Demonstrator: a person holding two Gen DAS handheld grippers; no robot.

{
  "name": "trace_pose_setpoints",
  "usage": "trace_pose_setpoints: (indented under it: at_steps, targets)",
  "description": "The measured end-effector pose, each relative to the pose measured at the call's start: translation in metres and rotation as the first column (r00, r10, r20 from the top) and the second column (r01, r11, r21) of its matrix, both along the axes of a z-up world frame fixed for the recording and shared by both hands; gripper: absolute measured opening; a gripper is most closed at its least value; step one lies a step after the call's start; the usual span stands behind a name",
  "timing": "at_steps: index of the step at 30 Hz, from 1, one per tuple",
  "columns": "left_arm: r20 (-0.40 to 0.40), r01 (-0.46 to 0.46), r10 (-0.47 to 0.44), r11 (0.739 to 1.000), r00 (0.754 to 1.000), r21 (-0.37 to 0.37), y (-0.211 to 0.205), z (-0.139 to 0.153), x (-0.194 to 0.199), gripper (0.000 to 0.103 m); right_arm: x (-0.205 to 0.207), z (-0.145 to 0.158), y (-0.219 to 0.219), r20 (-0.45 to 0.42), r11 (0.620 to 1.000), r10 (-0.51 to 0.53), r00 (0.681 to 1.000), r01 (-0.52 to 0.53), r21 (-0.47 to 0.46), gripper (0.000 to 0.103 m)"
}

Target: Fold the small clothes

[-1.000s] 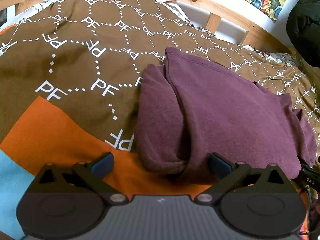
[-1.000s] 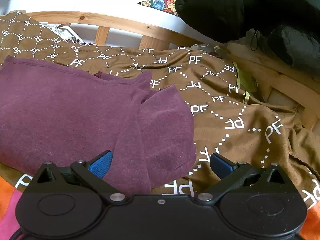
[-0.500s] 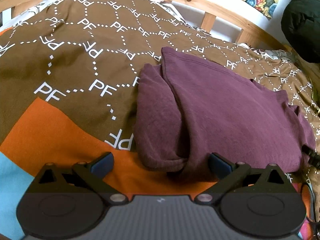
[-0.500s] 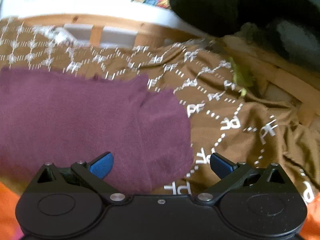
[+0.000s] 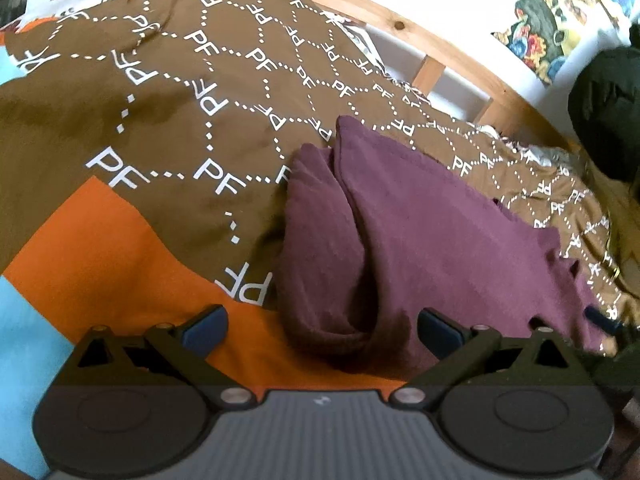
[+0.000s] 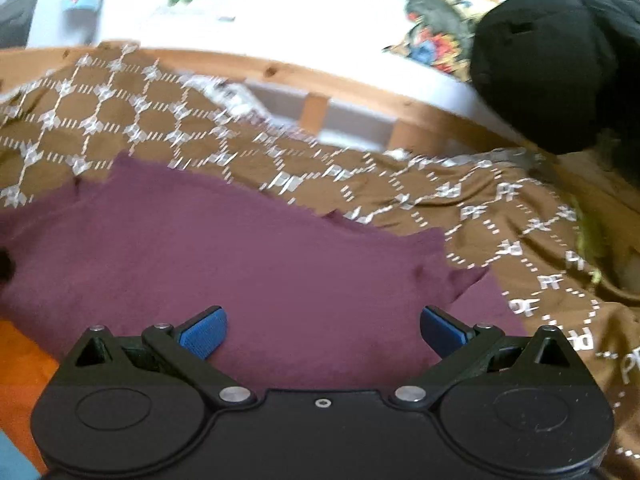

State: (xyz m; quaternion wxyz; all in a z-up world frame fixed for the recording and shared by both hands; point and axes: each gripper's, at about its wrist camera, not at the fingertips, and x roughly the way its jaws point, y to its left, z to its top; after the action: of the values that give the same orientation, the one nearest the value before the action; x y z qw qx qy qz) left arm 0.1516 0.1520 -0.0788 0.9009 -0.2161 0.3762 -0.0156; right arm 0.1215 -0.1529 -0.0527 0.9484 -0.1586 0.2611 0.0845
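Both spread claws (image 5: 322, 326) (image 6: 323, 326) seemingly hover over purple garment (image 5: 420, 236).

a bed fills the near and middle ground, covered by a brown duvet (image 5: 168, 120) printed with white "pf" letters joined by dotted lines. near the left, the cover turns to an orange patch (image 5: 120, 264) and then a light blue patch (image 5: 24, 340). a pale wooden bed frame (image 5: 432, 46) with upright slats curves along the far side. behind it stands a white wall (image 6: 280, 20) with colourful pictures (image 5: 548, 28) stuck on it. a dark bundle (image 6: 560, 60) sits at the far right. soft daylight, no hard shadows.
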Motion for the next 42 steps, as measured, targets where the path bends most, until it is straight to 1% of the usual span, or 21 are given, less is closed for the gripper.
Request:
trace_pose_setpoints:
  at_steps: [4,8,12,17,21,28,30,34,36,38,40,42]
  targets:
    - [0.012,-0.007,0.007,0.999,1.0,-0.048,0.002,0.001,0.001,0.102,-0.011,-0.015,0.003,0.007,0.999,0.008,1.0,-0.007,-0.037,0.102]
    - [0.023,-0.007,0.009,0.997,1.0,-0.082,0.002,-0.001,0.005,0.102,-0.021,-0.025,0.005,0.057,0.999,-0.001,0.998,0.003,-0.039,0.102]
    - [0.027,-0.003,0.005,0.998,1.0,-0.062,0.0,-0.002,0.011,0.102,-0.024,-0.027,0.005,0.073,0.999,-0.001,0.997,0.005,-0.042,0.102]
    - [0.035,0.013,-0.012,1.0,0.999,-0.022,-0.004,-0.005,0.013,0.102,-0.021,-0.027,0.0,0.06,1.0,-0.001,0.998,0.001,-0.005,0.102]
    - [0.036,0.021,-0.021,1.0,0.999,0.0,-0.005,-0.005,0.013,0.102,-0.022,-0.027,-0.001,0.059,1.0,-0.001,0.998,0.001,0.002,0.102]
    - [0.034,0.015,-0.015,1.0,0.999,-0.02,-0.001,-0.005,0.018,0.102,-0.018,-0.022,0.0,0.039,1.0,0.002,0.999,-0.002,-0.002,0.102]
    - [0.032,0.016,-0.015,0.999,0.999,-0.031,0.002,-0.006,0.02,0.102,-0.018,-0.016,0.001,0.055,1.0,0.006,0.998,-0.006,0.005,0.102]
    - [0.033,0.014,-0.013,0.999,0.999,-0.05,0.004,-0.006,0.024,0.102,-0.023,-0.001,0.005,0.123,0.999,0.013,0.992,-0.019,0.048,0.102]
    - [0.03,0.016,-0.015,0.999,0.999,-0.046,0.002,-0.006,0.025,0.102,-0.022,0.002,0.012,0.122,0.998,0.053,0.991,-0.057,0.03,0.102]
    - [0.032,0.02,-0.019,0.999,0.999,-0.035,0.0,-0.006,0.025,0.102,-0.022,-0.003,0.019,0.115,0.996,0.091,0.989,-0.091,-0.007,0.102]
    - [0.034,0.024,-0.023,0.999,0.999,-0.026,-0.001,-0.007,0.025,0.102,-0.022,-0.01,0.026,0.08,0.991,0.127,0.989,-0.124,-0.04,0.102]
    - [0.035,0.024,-0.023,0.999,0.999,-0.024,-0.001,-0.007,0.026,0.102,-0.021,-0.017,0.03,0.057,0.989,0.136,0.989,-0.132,-0.062,0.102]
